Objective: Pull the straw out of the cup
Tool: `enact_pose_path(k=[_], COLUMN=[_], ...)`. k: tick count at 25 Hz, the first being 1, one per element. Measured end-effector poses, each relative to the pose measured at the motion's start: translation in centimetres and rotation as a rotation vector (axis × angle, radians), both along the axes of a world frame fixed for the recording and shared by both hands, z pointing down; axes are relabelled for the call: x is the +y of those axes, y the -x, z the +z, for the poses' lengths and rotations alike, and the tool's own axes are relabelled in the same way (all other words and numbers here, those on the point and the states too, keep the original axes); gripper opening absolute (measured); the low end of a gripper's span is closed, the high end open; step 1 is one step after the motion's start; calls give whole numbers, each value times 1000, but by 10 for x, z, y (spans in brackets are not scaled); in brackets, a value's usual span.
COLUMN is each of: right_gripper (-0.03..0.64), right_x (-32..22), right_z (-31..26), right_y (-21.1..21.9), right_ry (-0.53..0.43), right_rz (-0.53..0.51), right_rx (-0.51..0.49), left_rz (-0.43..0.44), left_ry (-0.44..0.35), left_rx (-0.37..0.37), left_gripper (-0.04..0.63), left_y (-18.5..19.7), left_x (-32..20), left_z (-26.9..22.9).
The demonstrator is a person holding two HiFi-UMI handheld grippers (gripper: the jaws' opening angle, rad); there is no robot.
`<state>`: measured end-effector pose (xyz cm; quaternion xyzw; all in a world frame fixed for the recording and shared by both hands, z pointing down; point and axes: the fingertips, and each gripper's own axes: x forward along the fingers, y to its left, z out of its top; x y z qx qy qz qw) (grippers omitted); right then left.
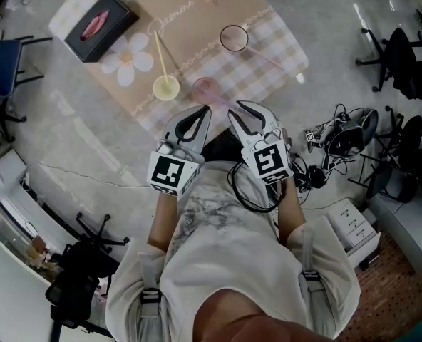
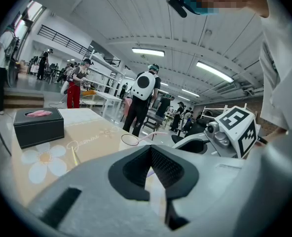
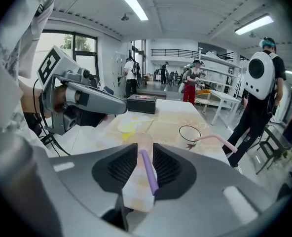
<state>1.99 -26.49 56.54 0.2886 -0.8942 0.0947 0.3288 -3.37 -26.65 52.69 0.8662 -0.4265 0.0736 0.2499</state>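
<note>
A pink cup point(image 1: 204, 87) stands on the checked tablecloth point(image 1: 282, 41) near the table's front edge. A purple straw point(image 3: 147, 169) leans out of this cup point(image 3: 142, 141) and runs down between the jaws of my right gripper point(image 3: 145, 149). Those jaws stand a little wider than the straw, which lies close to the right pad. In the head view the right gripper point(image 1: 234, 109) points at the cup from the near side. My left gripper point(image 1: 205, 110) hovers beside it on the left; its tips point(image 2: 150, 149) meet with nothing gripped.
A yellow cup point(image 1: 166, 87) with a yellow straw point(image 1: 160, 52) stands left of the pink cup. Farther back are a clear cup point(image 1: 234, 38) with a pink straw point(image 1: 264, 57) and a black tissue box point(image 1: 100, 26). Cables point(image 1: 318, 144) and office chairs point(image 1: 403, 55) crowd the floor.
</note>
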Motion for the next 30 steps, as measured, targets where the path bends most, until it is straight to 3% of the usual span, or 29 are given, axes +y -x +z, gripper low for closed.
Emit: enact_pose_path(k=[10, 30], right_gripper=[47, 43], right_x=[3, 13], right_z=[2, -18], right_y=[3, 11], right_ry=[7, -29], right_rz=[-7, 21], right_rx=[-13, -26], left_rz=[-5, -7], left_ry=[1, -46], left_rx=[-4, -11], left_gripper=[5, 5], left_y=[1, 18], left_x=[3, 18], left_z=[1, -17])
